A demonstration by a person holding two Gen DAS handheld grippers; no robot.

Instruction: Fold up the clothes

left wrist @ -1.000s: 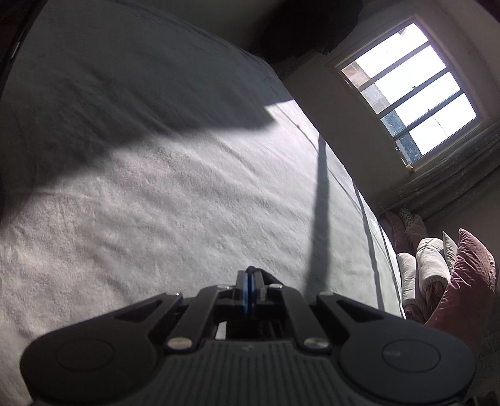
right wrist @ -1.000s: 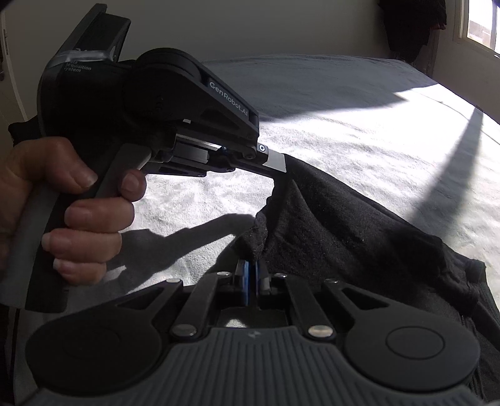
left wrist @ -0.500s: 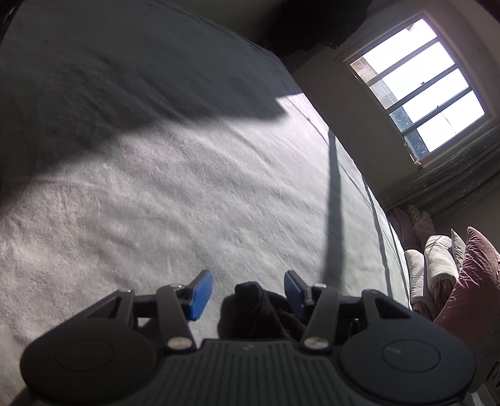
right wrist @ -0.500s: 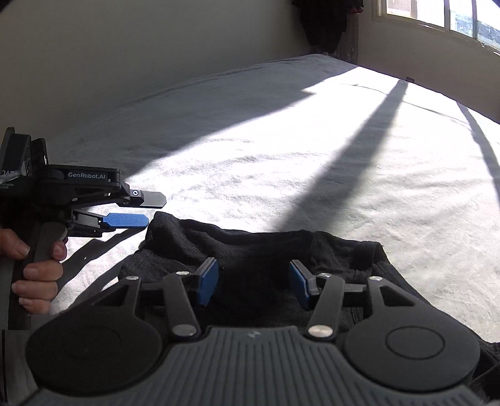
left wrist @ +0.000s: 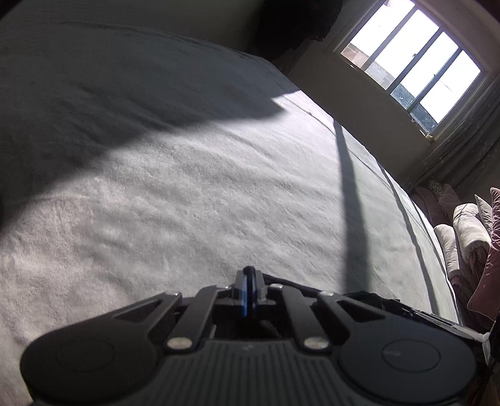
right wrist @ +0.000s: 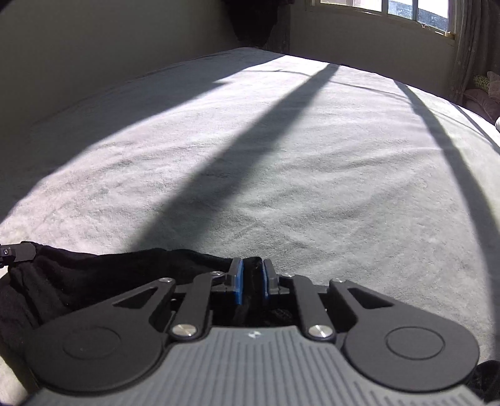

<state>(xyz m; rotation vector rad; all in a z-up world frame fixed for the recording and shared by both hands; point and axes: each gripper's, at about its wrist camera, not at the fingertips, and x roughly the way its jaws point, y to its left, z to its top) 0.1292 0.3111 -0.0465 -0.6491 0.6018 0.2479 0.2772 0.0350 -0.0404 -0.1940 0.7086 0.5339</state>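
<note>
A black garment (right wrist: 93, 278) lies on the near edge of the white bedspread (right wrist: 250, 156). In the right wrist view my right gripper (right wrist: 251, 274) is shut on a fold of its upper edge, black cloth between the blue pads. The tip of my left gripper shows at the far left, on the garment's left corner. In the left wrist view my left gripper (left wrist: 249, 281) is shut, blue pads pressed together with dark cloth at the tip; a strip of the garment (left wrist: 368, 295) shows to its right. Most of the garment is hidden under the grippers.
The bedspread (left wrist: 187, 203) stretches far ahead, half in sun and half in shadow. A window (left wrist: 412, 59) is at the upper right. Pillows and cushions (left wrist: 468, 231) are piled beside the bed on the right. A dark cloth (right wrist: 259, 22) hangs in the far corner.
Half a second ago both grippers were open over the garment. Both have now shut on its edge, and both have dropped lower toward the bed.
</note>
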